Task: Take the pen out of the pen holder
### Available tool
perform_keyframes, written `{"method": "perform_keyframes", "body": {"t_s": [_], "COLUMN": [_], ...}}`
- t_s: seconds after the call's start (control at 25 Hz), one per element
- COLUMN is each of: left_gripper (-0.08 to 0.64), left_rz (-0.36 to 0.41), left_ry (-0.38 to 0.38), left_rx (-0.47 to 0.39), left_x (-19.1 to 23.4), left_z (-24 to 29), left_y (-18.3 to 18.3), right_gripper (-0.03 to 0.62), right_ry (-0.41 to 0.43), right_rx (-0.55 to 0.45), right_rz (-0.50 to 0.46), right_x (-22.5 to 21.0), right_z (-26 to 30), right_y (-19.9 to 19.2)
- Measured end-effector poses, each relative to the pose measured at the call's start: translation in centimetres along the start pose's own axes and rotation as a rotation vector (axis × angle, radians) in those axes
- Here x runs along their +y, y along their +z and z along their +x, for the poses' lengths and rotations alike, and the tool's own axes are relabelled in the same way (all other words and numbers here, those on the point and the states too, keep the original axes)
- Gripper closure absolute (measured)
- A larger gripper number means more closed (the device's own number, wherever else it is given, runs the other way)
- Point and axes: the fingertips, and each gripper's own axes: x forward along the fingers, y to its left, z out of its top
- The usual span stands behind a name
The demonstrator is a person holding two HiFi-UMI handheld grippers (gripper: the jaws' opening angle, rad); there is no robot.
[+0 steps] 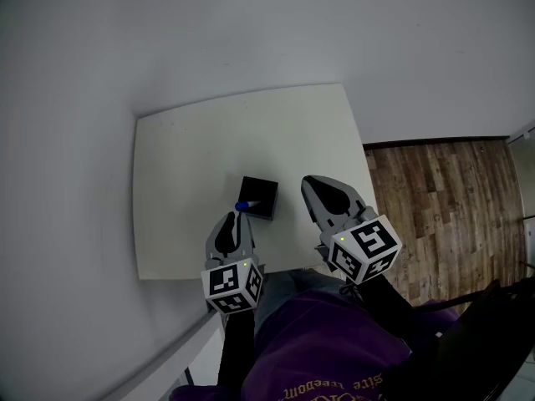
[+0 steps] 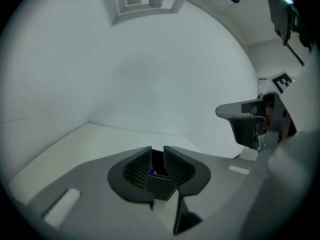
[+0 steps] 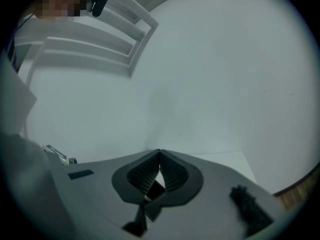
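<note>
Roughly at the middle of the head view, a black pen holder (image 1: pixel 261 192) is seen standing on a white table (image 1: pixel 192 149), toward the table's 6 o'clock edge. A blue pen (image 1: pixel 243 205) is seen in the holder at its 8 o'clock corner, with its blue end jutting out past the rim.

The left gripper (image 1: pixel 237 217) is held at 7 o'clock of the holder. Its tips are pointed toward 1 o'clock and are placed just beside the pen's blue end. In the left gripper view its ribbed fingers (image 2: pixel 137 166) are shown spread a little, with a narrow gap left between them. The dark holder and a small patch of the blue pen are framed in that gap, and the pads are not seen pressing on the pen. The left marker cube (image 1: pixel 232 284) is seen beyond the table's 6 o'clock edge.

The right gripper (image 1: pixel 309 184) is held at 3 o'clock of the holder, near it but apart from it, over the table. In the right gripper view its fingertips (image 3: pixel 169 168) are shown pressed together with nothing between them, and only pale table and wall are seen beyond. The right marker cube (image 1: pixel 365 249) is seen at 5 o'clock of the holder.

A wood floor (image 1: pixel 443 190) is shown at 3 o'clock of the table. A purple garment (image 1: pixel 334 341) is seen at 6 o'clock of the head view.
</note>
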Motion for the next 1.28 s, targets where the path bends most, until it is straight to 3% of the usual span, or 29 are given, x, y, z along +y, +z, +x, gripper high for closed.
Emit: {"method": "perform_keyframes", "body": {"t_s": [0.44,0.96,1.28], "left_gripper": [0.411,0.415,0.476], "left_rz": [0.015,0.034,0.080], "left_ry": [-0.010,-0.043,-0.067], "left_rx": [0.114,0.173,0.188], "left_x": [0.7,0.8,0.5], "left_z": [3.2,4.1,4.5], "left_y": [-2.1,-3.0,-3.2], "right_gripper": [0.581,0.581,0.581], "right_ry": [-0.034,-0.062,-0.082], "right_rx": [-0.014,-0.008,-0.003], "right_rz": [-0.008,-0.016,-0.017], "right_x": [-0.6,-0.7,-1.0], "right_z": [0.5,0.8,0.8], "right_y": [1.7,1.9,1.7]}}
